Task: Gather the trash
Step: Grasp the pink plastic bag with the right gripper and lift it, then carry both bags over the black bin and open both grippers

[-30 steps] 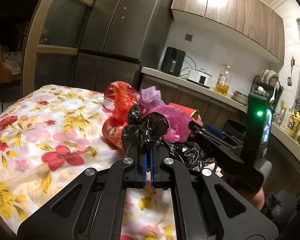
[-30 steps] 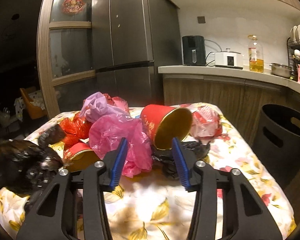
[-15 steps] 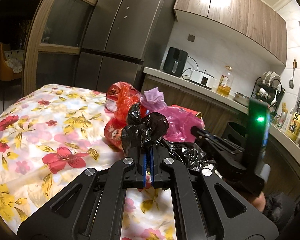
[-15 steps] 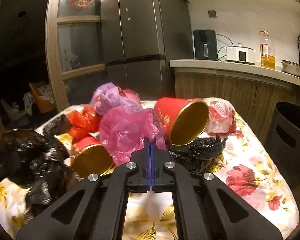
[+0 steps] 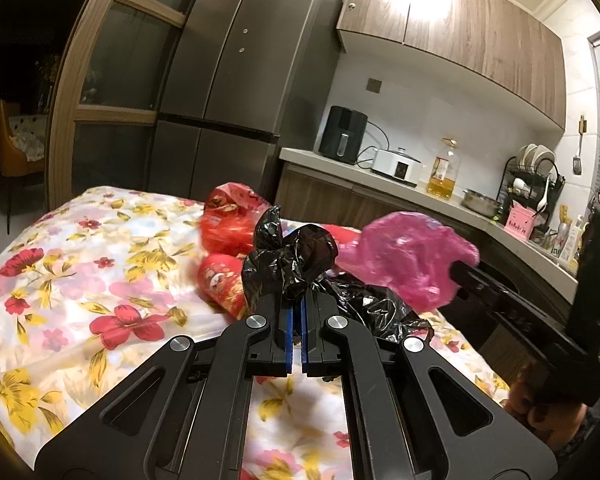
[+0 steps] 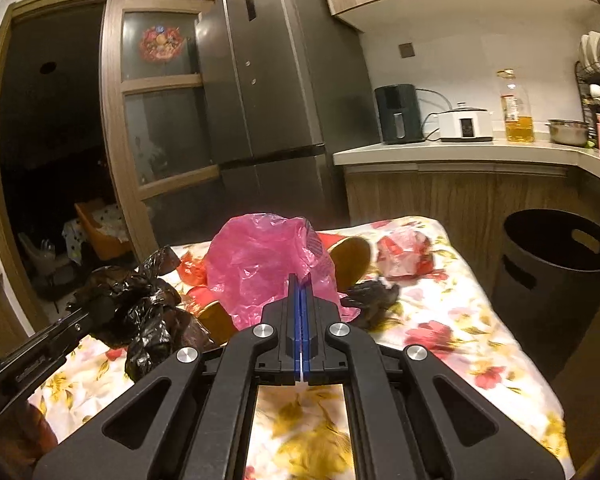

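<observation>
On a table draped in a floral cloth (image 5: 80, 280), in a kitchen, two hand-held grippers each lift a piece of plastic trash. Left of the pile, the cloth lies bare. At the pile's near left edge, the left gripper (image 5: 296, 312) has its blue pads pressed together on a crumpled black plastic bag (image 5: 292, 260), which bunches up above the fingertips and trails down to the right of them onto the cloth. Behind the black bag sit a red printed bag (image 5: 232, 220) and a red cup on its side (image 5: 220, 284). To the right of the black bag, the right gripper (image 6: 301, 300) has just been closing and now pinches a pink plastic bag (image 6: 268, 264) between its jaws, the bag raised clear of the cloth above the pile. Behind the pink bag lies a red cup with a gold inside (image 6: 352, 256), and just right of it a second scrap of black plastic (image 6: 372, 296) and a red-and-clear wrapper (image 6: 404, 256) rest on the cloth. Right of the table, well apart from the pile, a black bin (image 6: 556, 264) stands open on the floor in front of the wooden counter (image 6: 460, 148). A grey refrigerator (image 6: 276, 80) rises behind the table.
</observation>
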A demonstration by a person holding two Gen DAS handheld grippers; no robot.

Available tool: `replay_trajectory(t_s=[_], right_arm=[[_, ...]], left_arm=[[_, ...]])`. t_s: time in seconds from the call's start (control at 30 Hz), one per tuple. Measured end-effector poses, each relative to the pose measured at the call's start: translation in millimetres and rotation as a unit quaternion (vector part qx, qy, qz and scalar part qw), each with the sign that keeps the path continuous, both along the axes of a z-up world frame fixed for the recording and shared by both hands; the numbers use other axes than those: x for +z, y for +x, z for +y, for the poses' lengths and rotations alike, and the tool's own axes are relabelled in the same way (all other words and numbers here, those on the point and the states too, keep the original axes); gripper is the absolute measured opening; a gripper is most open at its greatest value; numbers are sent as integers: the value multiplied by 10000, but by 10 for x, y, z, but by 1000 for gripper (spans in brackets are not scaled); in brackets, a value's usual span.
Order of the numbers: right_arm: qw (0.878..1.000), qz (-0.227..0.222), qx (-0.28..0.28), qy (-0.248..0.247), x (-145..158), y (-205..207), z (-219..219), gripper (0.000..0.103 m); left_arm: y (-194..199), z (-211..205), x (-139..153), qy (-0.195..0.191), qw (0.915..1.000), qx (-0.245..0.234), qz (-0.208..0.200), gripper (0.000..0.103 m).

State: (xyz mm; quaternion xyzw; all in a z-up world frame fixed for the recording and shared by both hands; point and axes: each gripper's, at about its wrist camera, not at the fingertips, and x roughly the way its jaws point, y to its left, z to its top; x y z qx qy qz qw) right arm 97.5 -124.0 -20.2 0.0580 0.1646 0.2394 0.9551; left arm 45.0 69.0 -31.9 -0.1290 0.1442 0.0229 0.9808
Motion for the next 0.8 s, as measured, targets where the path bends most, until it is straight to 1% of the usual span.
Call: replay_trajectory(t_s=[0.3,0.5,0.63,0.8], right_arm=[[9987,-183,-471,117,155,-115,-461,1],[9954,-271,-905,175,229,-60,-738,1],[9905,-422,-1296,193,309,12,-964,1],[9805,-568,-1873,158,408,175,-1283,1]], left_arm=[[105,-329,182,140,9993,-296,-175,1],[324,-624,310,223,9974,-625,-273,1],[553,-844,421,243,9952,-881,-363,1],[848,-1157,566,280,9904,-1250,-512,1]])
